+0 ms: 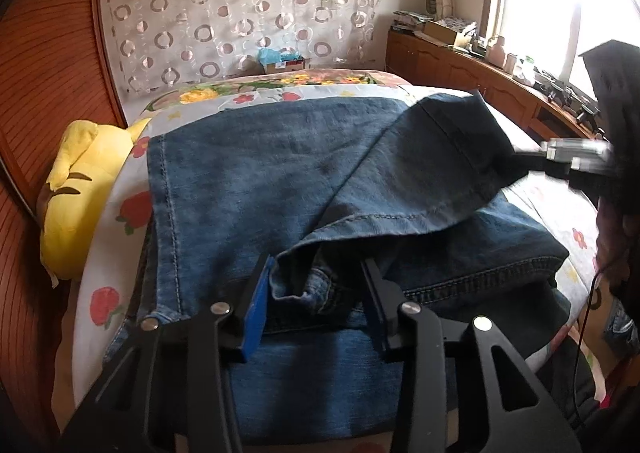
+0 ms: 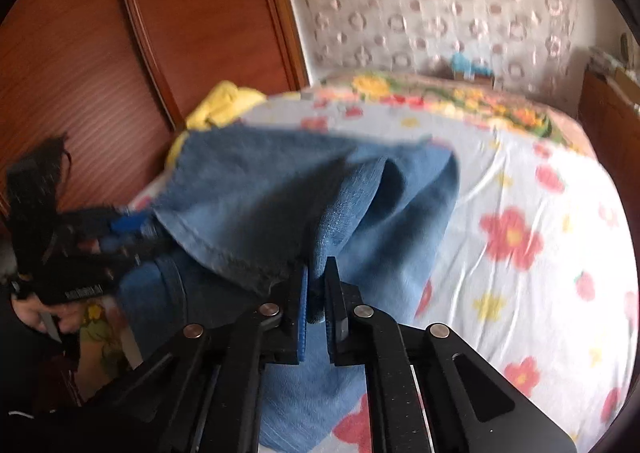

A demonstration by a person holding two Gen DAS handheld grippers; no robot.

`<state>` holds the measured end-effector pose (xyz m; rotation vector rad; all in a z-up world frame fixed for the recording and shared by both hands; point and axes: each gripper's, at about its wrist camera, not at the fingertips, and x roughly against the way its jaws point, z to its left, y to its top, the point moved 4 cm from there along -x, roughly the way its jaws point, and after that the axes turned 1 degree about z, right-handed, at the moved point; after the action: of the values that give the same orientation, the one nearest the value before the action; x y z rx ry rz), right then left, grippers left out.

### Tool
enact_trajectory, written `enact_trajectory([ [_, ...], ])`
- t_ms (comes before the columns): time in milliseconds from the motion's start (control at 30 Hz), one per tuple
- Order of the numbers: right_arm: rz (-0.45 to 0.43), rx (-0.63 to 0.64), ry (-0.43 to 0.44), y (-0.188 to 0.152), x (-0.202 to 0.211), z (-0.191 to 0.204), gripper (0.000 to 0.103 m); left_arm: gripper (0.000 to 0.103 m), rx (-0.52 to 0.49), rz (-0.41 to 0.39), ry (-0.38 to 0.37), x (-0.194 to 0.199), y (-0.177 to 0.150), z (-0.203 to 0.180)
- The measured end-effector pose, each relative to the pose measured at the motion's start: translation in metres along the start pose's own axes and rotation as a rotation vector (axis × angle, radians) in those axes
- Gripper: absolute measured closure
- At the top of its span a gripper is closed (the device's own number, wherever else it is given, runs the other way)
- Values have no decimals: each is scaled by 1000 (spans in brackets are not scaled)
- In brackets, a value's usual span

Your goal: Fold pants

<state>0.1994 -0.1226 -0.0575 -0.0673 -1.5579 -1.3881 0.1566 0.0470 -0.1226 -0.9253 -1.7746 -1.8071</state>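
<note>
Blue jeans point(image 1: 248, 173) lie folded on the floral bed sheet point(image 2: 540, 181). One leg is doubled back over the pile, its stitched hem point(image 1: 400, 217) running between the two grippers. My left gripper point(image 1: 316, 265) straddles the hem corner point(image 1: 294, 277). Its left blue pad point(image 1: 258, 301) touches the cloth, and a dark gap shows beside the right finger, so the jaws stand apart. My right gripper point(image 2: 317, 267) is shut on a fold of denim point(image 2: 344, 213) at the leg's other edge. It appears blurred in the left wrist view point(image 1: 524, 163). The right wrist view shows the left gripper point(image 2: 124, 231) at the denim's edge.
A yellow plush toy point(image 1: 80, 181) lies at the bed's left edge against the wooden wardrobe point(image 1: 40, 73). A wooden cabinet point(image 1: 460, 65) with clutter runs under the bright window on the right. A person's hand point(image 2: 36, 313) grips the left tool. A black cable point(image 1: 584, 313) hangs at right.
</note>
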Motion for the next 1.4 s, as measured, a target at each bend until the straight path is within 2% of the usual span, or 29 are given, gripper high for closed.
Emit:
enact_trajectory([
  [133, -68, 28, -16, 22, 20, 5, 99, 63, 5, 2, 2, -1, -1, 0],
  [200, -71, 41, -24, 29, 23, 7, 99, 65, 6, -3, 1, 1, -1, 2],
  [233, -70, 46, -29, 30, 23, 7, 99, 71, 3, -9, 1, 2, -2, 1],
  [300, -60, 53, -39, 31, 20, 7, 99, 74, -10, -29, -12, 8, -2, -2],
  [433, -69, 34, -39, 30, 20, 3, 99, 90, -25, -88, -56, 26, 0, -8],
  [533, -84, 34, -36, 35, 23, 3, 99, 97, -51, -98, -72, 36, 1, -15],
  [667, -110, 47, -32, 47, 28, 8, 100, 99, -51, -126, -69, 51, 6, -20],
  [833, -147, 94, -26, 77, 35, 21, 100, 99, 3, -200, -66, 85, 13, -13],
  [1100, -183, 168, 17, 124, 31, 60, 100, 99, 52, -275, -56, 127, 9, 1],
  [1233, -166, 196, 39, 135, 15, 79, 100, 99, 55, -263, -36, 124, 6, 10],
  [1400, -102, 219, 42, 147, -26, 99, 100, 99, 86, -232, -22, 114, -7, 25],
])
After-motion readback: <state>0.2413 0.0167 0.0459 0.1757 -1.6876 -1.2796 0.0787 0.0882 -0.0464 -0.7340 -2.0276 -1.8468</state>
